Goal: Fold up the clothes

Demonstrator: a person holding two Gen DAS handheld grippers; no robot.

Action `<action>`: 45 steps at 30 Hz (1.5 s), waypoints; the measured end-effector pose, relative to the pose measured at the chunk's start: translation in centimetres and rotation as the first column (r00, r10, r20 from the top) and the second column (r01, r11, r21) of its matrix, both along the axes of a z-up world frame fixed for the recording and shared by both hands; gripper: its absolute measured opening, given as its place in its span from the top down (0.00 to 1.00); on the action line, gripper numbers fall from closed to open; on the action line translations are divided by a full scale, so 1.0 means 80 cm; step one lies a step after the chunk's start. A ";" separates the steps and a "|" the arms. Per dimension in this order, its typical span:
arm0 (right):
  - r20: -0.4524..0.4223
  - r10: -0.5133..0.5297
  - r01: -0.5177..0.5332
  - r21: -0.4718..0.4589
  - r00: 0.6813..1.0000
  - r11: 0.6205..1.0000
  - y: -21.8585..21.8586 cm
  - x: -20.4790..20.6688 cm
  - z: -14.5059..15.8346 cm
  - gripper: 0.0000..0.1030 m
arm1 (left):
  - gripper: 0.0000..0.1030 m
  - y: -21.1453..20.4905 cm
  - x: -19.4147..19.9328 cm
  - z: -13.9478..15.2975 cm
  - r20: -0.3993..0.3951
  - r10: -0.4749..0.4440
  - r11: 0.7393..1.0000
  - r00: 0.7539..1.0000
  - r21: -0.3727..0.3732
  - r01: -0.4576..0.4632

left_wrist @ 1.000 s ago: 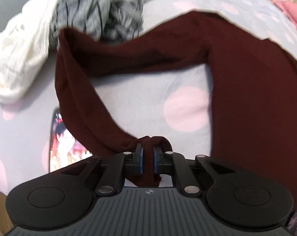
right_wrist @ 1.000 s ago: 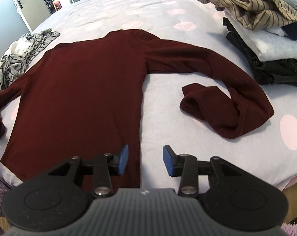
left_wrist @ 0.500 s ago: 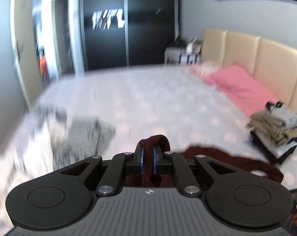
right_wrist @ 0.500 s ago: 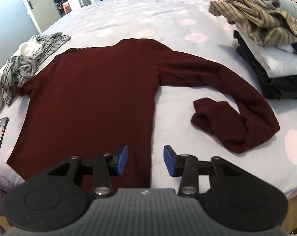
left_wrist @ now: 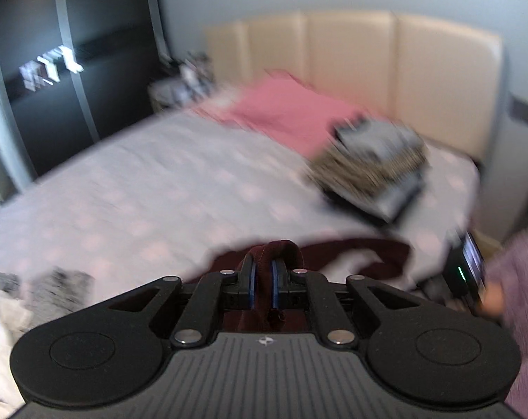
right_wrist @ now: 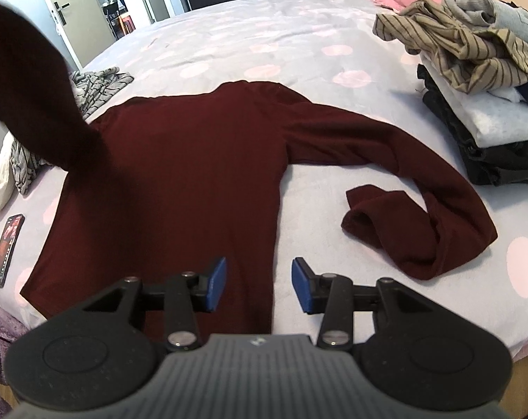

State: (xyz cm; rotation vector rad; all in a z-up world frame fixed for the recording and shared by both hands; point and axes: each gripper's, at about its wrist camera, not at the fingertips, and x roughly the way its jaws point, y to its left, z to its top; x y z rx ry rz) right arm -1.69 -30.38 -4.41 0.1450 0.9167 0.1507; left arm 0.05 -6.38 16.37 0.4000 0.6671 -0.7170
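A dark maroon long-sleeved top (right_wrist: 194,174) lies spread flat on the bed. Its right sleeve (right_wrist: 421,216) is bent back on itself on the cover. Its left sleeve (right_wrist: 30,97) rises off the bed toward the upper left of the right wrist view. My left gripper (left_wrist: 262,282) is shut on that sleeve's cuff (left_wrist: 281,248), held up above the bed in a blurred view. My right gripper (right_wrist: 258,288) stands open over the top's bottom hem, nothing between its fingers.
A stack of folded clothes (right_wrist: 473,87) sits at the right of the bed, a striped and white heap (right_wrist: 54,111) at the left. A phone (right_wrist: 5,248) lies near the front left edge. Pink pillow (left_wrist: 288,111) and headboard stand behind. A person's purple sleeve (left_wrist: 519,279) shows at right.
My left gripper has lifted the sleeve cuff off the bed and swung it rightward, its view turning toward the headboard. The right gripper rose slightly and stayed open.
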 end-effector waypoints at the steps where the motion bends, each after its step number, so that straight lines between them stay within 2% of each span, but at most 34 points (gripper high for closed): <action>1: 0.000 0.003 -0.003 -0.002 1.000 1.000 0.001 0.000 0.000 0.56 | 0.94 -0.012 -0.006 -0.023 -0.039 -0.028 0.999 0.999 0.020 0.029; 7: -0.002 0.024 -0.024 -0.015 1.000 1.000 0.005 -0.001 -0.002 0.56 | 0.93 -0.052 -0.050 -0.161 -0.220 -0.104 0.983 0.970 0.123 0.133; 10: -0.004 0.035 -0.036 -0.022 0.999 0.999 0.008 0.000 -0.003 0.56 | 0.89 -0.049 -0.063 -0.206 -0.292 -0.102 0.979 0.951 0.141 0.148; 12: -0.003 0.049 -0.049 -0.029 0.999 0.998 0.012 0.000 -0.003 0.56 | 0.78 -0.039 -0.067 -0.225 -0.329 -0.086 0.980 0.940 0.141 0.139; 14: 0.001 0.070 -0.070 -0.037 0.998 0.997 0.019 0.000 -0.003 0.55 | 0.55 -0.029 -0.068 -0.240 -0.359 -0.067 0.984 0.931 0.133 0.122; 18: 0.024 0.128 -0.127 -0.061 0.991 0.990 0.036 -0.002 0.001 0.53 | 0.51 0.000 -0.072 -0.251 -0.377 -0.023 0.992 0.926 0.108 0.069; 21: 0.050 0.188 -0.184 -0.075 0.981 0.980 0.055 -0.004 0.008 0.53 | 0.51 0.034 -0.064 -0.251 -0.394 0.051 0.997 0.918 0.072 -0.025; 27: 0.060 0.288 -0.282 -0.092 0.956 0.955 0.096 -0.007 0.014 0.58 | 0.51 0.088 -0.037 -0.258 -0.410 0.231 0.972 0.883 0.052 -0.230; 28: 0.055 0.302 -0.297 -0.087 0.952 0.951 0.102 -0.007 0.014 0.62 | 0.51 0.088 -0.035 -0.262 -0.416 0.237 0.970 0.878 0.051 -0.237; 33: 0.025 0.398 -0.395 -0.080 0.917 0.915 0.132 -0.015 0.009 0.62 | 0.52 0.089 -0.023 -0.278 -0.449 0.265 0.960 0.853 0.044 -0.276; 36: -0.056 0.427 -0.431 -0.124 0.902 0.894 0.150 -0.020 -0.011 0.62 | 0.53 0.090 -0.017 -0.288 -0.468 0.280 0.954 0.838 0.041 -0.295; 39: -0.136 0.379 -0.397 -0.147 0.915 0.906 0.148 -0.013 -0.035 0.62 | 0.53 0.090 -0.018 -0.290 -0.475 0.271 0.957 0.837 0.042 -0.286; 42: -0.181 0.329 -0.343 -0.052 0.927 0.938 0.127 -0.004 -0.043 0.62 | 0.53 0.088 -0.019 -0.288 -0.474 0.264 0.959 0.840 0.038 -0.280; 44: -0.223 0.312 -0.313 0.028 0.924 0.949 0.114 -0.001 -0.052 0.72 | 0.53 0.085 -0.019 -0.288 -0.478 0.252 0.962 0.842 0.028 -0.272; 45: -0.239 0.312 -0.306 0.061 0.920 0.950 0.109 0.000 -0.056 0.90 | 0.53 0.082 -0.019 -0.288 -0.478 0.247 0.963 0.843 0.027 -0.267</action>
